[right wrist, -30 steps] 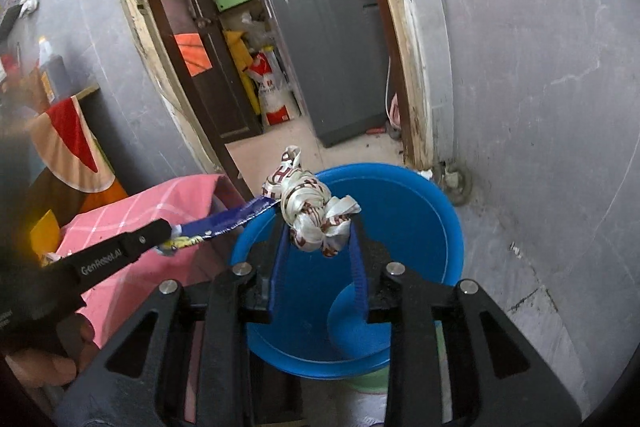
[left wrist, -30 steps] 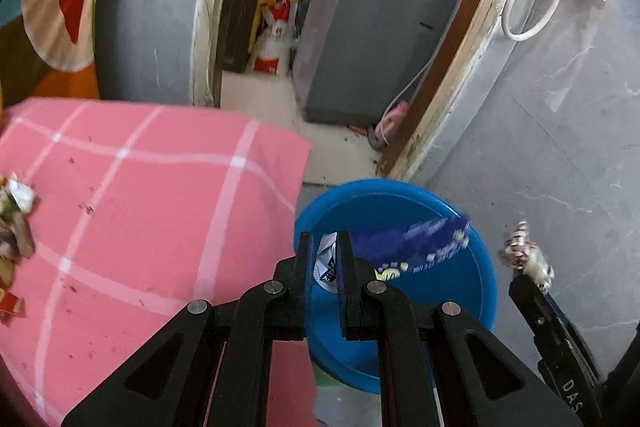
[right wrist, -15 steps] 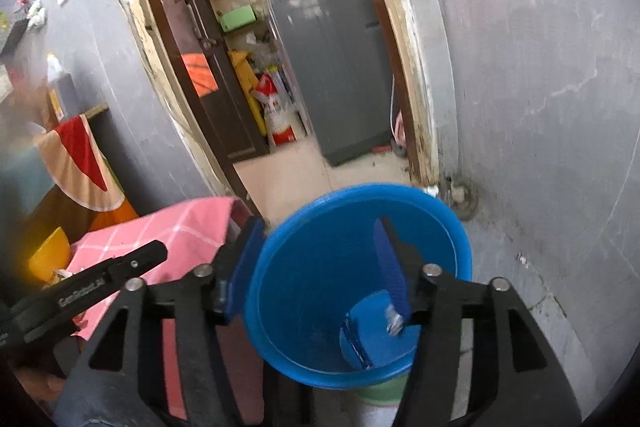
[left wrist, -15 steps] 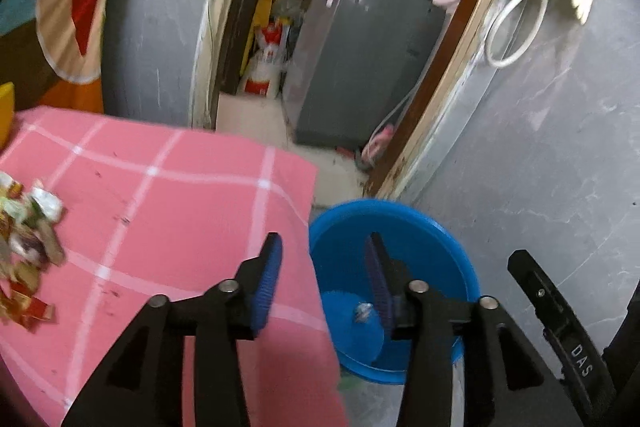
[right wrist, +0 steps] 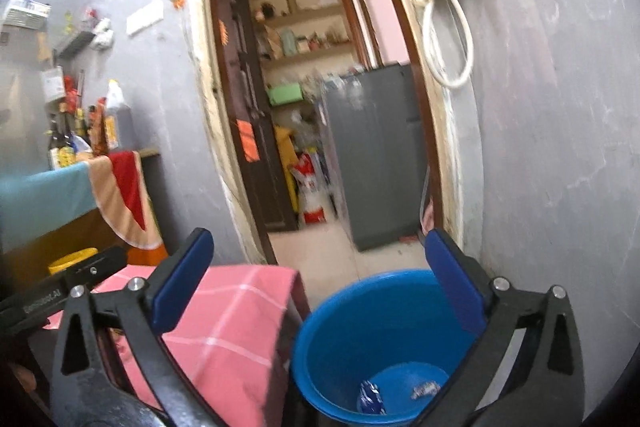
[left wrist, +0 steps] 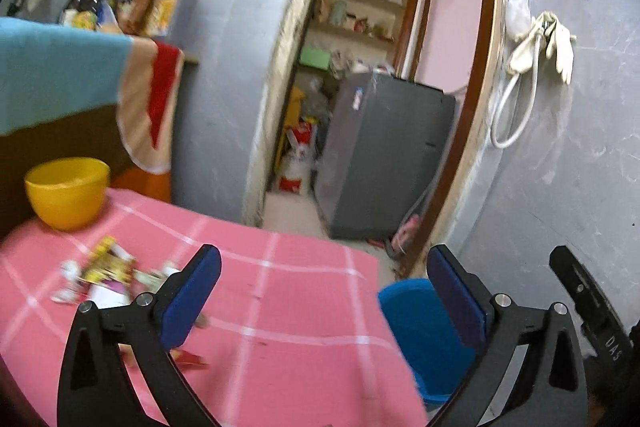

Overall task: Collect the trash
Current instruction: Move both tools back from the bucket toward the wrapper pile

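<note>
Judging by two wrappers inside the blue bucket, collection is underway: left gripper and right gripper gape empty, while a litter pile remains on the pink tablecloth beside the bucket.

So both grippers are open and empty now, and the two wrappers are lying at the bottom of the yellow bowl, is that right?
Not quite: the wrappers lie at the bottom of the blue bucket, as the right wrist view shows, not in the yellow bowl. Both the left gripper and right gripper are indeed open and empty.
</note>
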Motion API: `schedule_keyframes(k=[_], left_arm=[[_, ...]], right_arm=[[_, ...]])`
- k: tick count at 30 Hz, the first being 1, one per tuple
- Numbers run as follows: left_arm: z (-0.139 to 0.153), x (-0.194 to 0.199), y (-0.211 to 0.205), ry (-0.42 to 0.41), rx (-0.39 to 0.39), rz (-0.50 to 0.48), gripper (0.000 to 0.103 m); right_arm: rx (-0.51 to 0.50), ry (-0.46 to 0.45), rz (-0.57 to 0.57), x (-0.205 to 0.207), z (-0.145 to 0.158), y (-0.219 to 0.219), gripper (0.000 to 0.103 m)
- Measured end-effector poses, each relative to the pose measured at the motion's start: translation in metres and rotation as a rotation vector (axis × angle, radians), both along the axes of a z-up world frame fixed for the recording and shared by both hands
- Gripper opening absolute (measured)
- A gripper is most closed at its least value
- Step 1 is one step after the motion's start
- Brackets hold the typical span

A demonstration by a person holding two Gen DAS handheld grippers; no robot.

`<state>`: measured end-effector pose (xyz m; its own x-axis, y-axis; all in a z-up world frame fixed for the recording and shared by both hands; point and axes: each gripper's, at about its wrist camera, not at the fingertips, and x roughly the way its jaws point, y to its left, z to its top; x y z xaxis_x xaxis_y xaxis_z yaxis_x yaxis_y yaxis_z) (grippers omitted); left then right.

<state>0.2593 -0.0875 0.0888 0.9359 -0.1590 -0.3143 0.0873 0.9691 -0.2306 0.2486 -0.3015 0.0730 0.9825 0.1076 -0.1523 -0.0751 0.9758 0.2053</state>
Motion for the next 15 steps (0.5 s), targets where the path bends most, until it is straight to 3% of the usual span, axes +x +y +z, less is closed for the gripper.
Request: schedule_keyframes(k=[6, 15], left_arm=[[0.010, -0.036, 0.027, -0.086, 0.073, 0.058, 0.101], [0.007, -0.073, 0.069, -0.151, 0.139, 0.152, 0.101]], right_arm=[[-0.007, -0.087, 0.040, -0.019, 0.011, 0.026, 0.103], [-0.023, -0.155, 0.111, -0.038, 0.017, 0.070, 0.103]])
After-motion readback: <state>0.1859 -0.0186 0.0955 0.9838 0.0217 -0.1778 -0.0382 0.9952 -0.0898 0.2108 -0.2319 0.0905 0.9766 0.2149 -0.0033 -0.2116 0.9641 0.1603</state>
